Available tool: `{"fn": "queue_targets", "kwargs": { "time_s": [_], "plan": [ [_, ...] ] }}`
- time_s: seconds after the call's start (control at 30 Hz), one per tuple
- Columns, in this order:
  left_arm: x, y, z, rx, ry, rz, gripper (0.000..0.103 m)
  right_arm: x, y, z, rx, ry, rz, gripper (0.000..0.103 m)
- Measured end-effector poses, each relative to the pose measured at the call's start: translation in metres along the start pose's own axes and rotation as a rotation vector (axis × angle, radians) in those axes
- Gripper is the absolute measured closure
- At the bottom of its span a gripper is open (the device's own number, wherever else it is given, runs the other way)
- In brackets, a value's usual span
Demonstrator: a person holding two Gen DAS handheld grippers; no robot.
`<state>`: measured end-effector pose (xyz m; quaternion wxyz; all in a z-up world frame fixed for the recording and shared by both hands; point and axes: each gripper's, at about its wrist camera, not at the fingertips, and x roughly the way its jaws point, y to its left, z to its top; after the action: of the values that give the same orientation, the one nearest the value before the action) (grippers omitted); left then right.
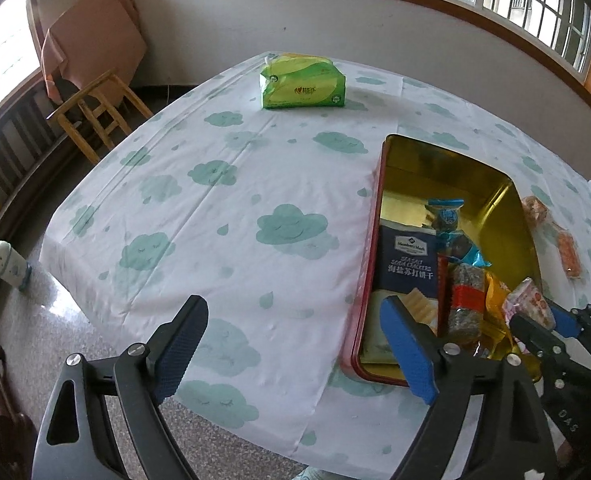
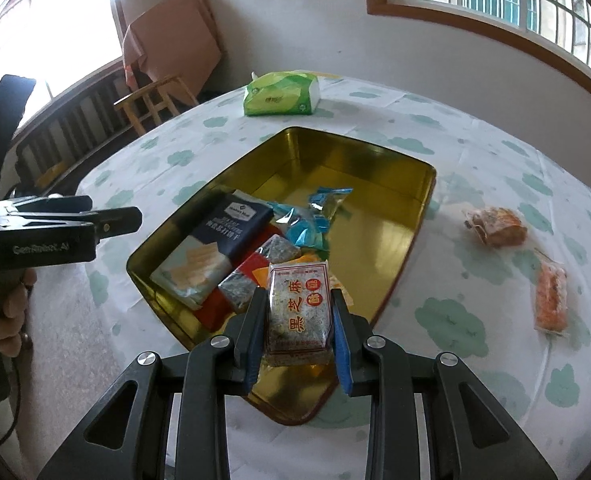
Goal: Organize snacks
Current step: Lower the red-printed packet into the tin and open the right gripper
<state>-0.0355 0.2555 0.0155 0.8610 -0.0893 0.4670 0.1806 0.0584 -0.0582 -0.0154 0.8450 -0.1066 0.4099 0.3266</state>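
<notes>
Right tool (image 2: 298, 312) pinching my sesame cake packet (image 2: 298, 304) over tin (image 2: 427, 184) at frame centre; left tool (image 1: 295, 344) spread, empty. Several snacks binned; two orange packets (image 2: 495, 226) on table (image 2: 475, 360), right side, left.

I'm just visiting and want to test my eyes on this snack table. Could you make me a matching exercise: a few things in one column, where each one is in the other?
Things:
1. Cracker pack
2. Tissue pack
3. Sesame bar
4. Orange snack

Places:
A. Between the pads of the right hand-held gripper
B. Loose on the cloth, right of the tin
C. Lying inside the tin
D. At the table's far edge, beyond the tin

Pairs: 1-C, 2-D, 3-A, 4-B
</notes>
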Motion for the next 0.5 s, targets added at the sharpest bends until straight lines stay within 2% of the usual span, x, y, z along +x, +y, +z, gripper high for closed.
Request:
{"fn": "queue_targets", "kwargs": {
  "time_s": [0.5],
  "plan": [
    [0.005, 0.004, -0.002, -0.003, 0.017, 0.008, 0.017, 0.027, -0.003, 0.004, -0.01, 0.025, -0.047, 0.072]
  ]
}}
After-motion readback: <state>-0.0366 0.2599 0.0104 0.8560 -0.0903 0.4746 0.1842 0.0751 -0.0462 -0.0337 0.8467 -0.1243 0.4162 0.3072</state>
